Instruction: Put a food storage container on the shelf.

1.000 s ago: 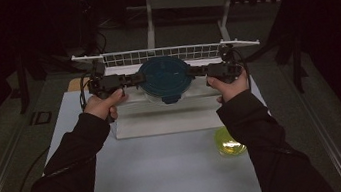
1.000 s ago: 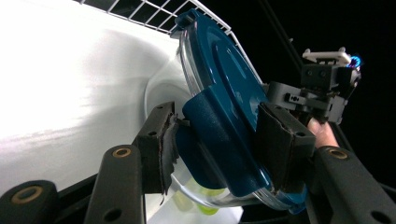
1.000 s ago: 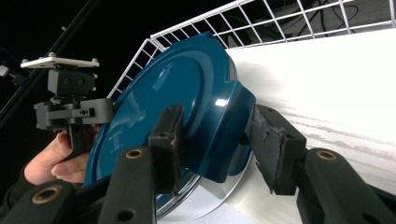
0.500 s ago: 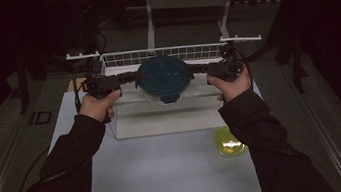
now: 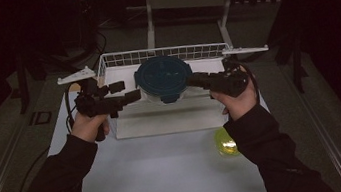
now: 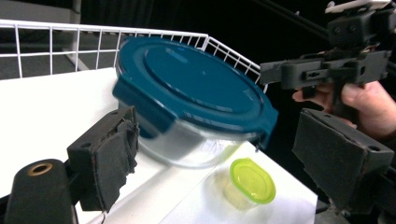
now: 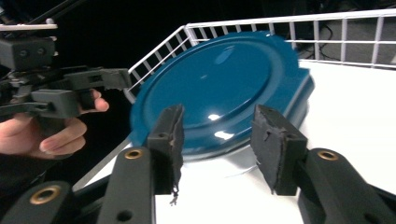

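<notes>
Sitting in wire basket point(image 5: 118, 61), lidded glass bowl point(image 5: 163, 78)

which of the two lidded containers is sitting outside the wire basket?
The small container with the yellow-green lid, on the bare table by the person's right forearm. The big glass bowl with the dark teal lid is over the basket.

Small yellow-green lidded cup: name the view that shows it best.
The left gripper view: the cup sits near and well lit below the blue-lidded glass container. The high view shows it dim and distant, beside the right sleeve.
</notes>
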{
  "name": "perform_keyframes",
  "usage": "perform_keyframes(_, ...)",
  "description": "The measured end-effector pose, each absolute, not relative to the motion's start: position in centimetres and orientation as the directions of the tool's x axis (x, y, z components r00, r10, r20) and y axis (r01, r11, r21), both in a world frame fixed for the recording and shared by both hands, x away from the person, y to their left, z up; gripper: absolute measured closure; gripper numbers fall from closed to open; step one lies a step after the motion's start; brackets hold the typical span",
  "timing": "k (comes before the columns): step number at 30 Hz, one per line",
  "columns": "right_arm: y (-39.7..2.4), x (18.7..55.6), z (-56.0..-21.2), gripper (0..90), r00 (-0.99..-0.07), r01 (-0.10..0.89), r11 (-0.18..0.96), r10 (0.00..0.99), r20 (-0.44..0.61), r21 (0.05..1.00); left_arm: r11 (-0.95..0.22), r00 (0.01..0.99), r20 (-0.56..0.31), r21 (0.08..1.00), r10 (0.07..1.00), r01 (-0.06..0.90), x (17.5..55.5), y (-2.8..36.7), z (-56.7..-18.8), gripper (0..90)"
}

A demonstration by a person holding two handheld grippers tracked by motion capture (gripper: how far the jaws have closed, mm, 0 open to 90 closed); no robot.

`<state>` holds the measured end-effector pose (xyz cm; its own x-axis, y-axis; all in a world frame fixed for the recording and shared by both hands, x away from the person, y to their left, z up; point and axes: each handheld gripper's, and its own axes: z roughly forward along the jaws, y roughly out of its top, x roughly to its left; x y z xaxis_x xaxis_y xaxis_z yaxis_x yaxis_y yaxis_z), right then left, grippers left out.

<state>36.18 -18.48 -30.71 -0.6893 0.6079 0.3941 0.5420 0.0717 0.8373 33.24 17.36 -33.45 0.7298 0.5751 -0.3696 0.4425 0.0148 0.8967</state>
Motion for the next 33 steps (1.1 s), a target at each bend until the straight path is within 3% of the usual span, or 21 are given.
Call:
perform_keyframes(3, -18.4, 35.3, -30.9, 56.3, -0.708, 0.532, 0.092, 0.593, 0.382, 0.842, -0.004, 0.730, -0.356, 0.898, 0.584, 0.441, 32.4, 17.3, -34.0, 1.7)
perform_keyframes(8, -17.9, 34.0, -31.5, 62.9, -0.716, 0.547, 0.119, 0.580, 0.389, 0.829, -0.036, 0.742, -0.321, 0.906, 0.588, 0.421, 31.0, 17.2, -35.2, 0.5)
perform_keyframes(13, -17.3, 33.2, -32.2, 76.7, -0.727, 0.560, 0.137, 0.555, 0.405, 0.817, -0.064, 0.759, -0.283, 0.918, 0.587, 0.392, 29.7, 16.9, -36.3, 0.5)
perform_keyframes(16, -16.7, 32.9, -32.7, 89.8, -0.732, 0.570, 0.154, 0.541, 0.414, 0.807, -0.086, 0.763, -0.268, 0.917, 0.588, 0.389, 28.8, 16.5, -37.3, 0.5)
perform_keyframes(20, -16.0, 32.9, -33.4, 90.0, -0.723, 0.598, 0.160, 0.531, 0.442, 0.785, -0.123, 0.789, -0.259, 0.914, 0.557, 0.386, 27.7, 16.1, -38.8, 0.0)
perform_keyframes(33, -13.8, 33.5, -33.6, 89.9, -0.732, 0.599, 0.173, 0.514, 0.447, 0.782, -0.138, 0.752, -0.273, 0.891, 0.600, 0.433, 25.3, 15.5, -43.9, 0.0)
